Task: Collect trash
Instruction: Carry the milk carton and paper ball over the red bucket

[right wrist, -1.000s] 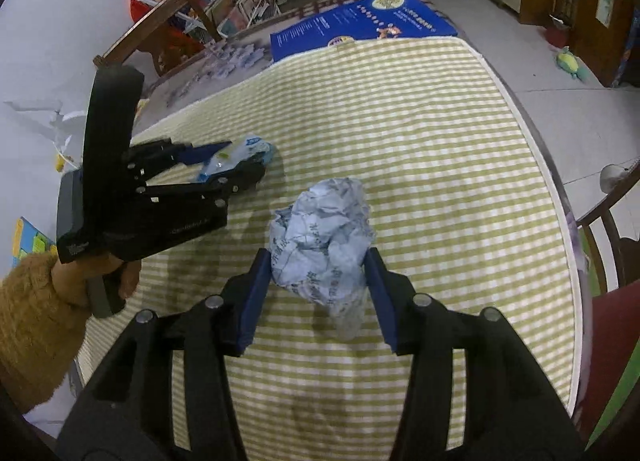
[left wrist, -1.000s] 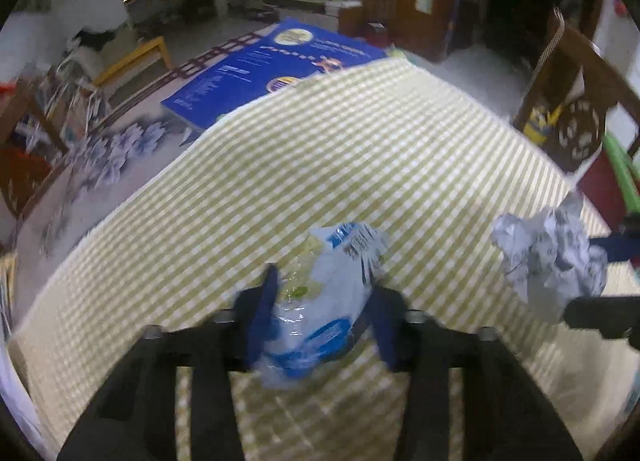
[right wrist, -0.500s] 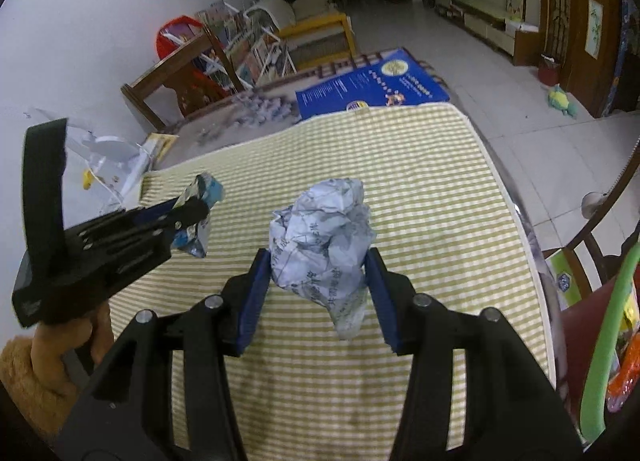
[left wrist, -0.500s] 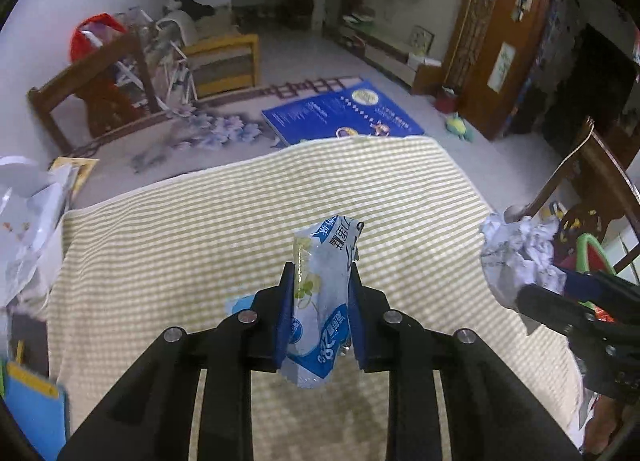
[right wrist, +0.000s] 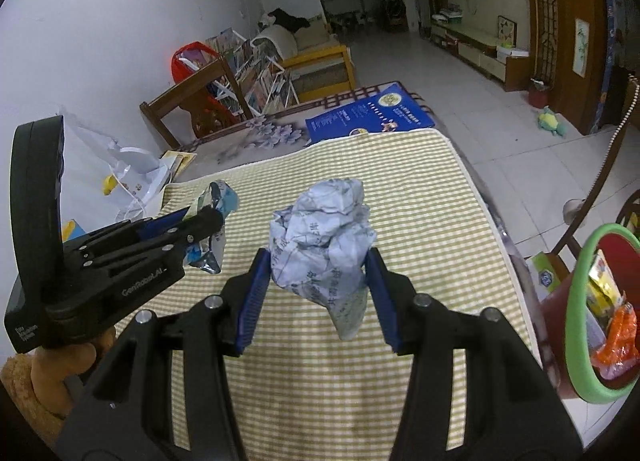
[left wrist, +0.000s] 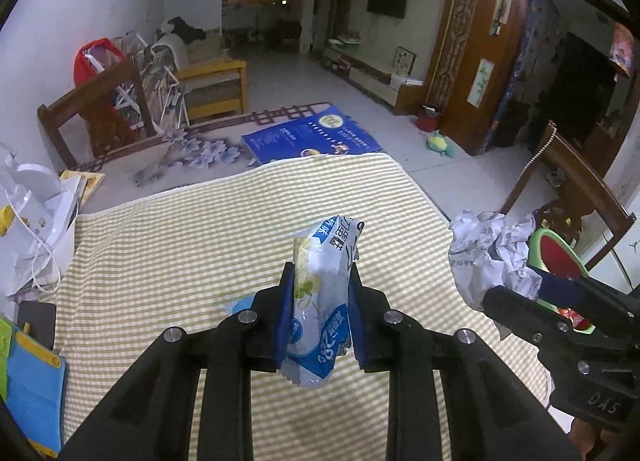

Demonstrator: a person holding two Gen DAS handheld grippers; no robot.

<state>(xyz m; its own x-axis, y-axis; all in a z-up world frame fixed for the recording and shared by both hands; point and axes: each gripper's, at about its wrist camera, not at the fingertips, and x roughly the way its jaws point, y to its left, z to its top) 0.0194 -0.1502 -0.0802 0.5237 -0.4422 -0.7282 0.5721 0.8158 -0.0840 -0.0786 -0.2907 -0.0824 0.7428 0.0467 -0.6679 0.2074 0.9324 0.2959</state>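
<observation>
You see a dim, bluish indoor scene; both fisheye views bend sharply at dark corners, with distant clutter soft.

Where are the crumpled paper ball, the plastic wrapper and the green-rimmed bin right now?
crumpled paper ball point(right wrist: 322, 237), right wrist view, middle of the wad.
plastic wrapper point(left wrist: 322, 301), left wrist view, its white and blue middle.
green-rimmed bin point(right wrist: 576, 325), right wrist view, left side of its green rim.

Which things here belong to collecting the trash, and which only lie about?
Belong to the job:
- wrapper, in the left hand-held gripper
- paper ball, in the right hand-held gripper
- green-rimmed bin

Just lying about:
- blue poster on the floor
- white bag
- chair
- checked cloth
</observation>
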